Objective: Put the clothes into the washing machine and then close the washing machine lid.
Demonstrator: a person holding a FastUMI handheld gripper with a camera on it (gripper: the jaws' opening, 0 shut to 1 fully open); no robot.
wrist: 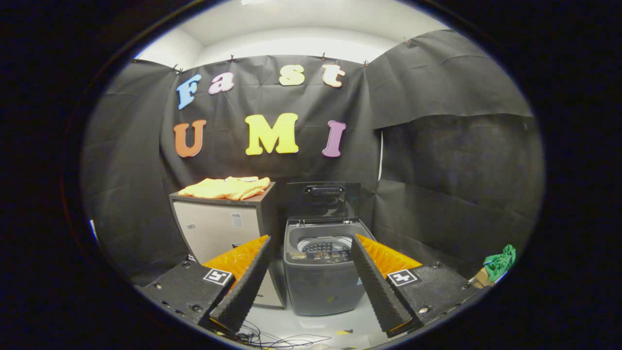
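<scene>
One claw (311, 279), spread wide, holding nothing; washing machine (321, 272) beyond, lid (322, 201) raised; yellow clothes (226, 187) folded atop cabinet (221, 226); cabinet stickers unreadable.

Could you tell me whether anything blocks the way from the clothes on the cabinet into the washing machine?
Nothing visible does. The yellow clothes lie on the cabinet beside the washing machine, whose lid stands open. The hand-held gripper is open and empty, short of both.

Light came from the bright ceiling (301, 29) above; the booth stayed dim, edges curved strongly, the picture was sharp.
</scene>
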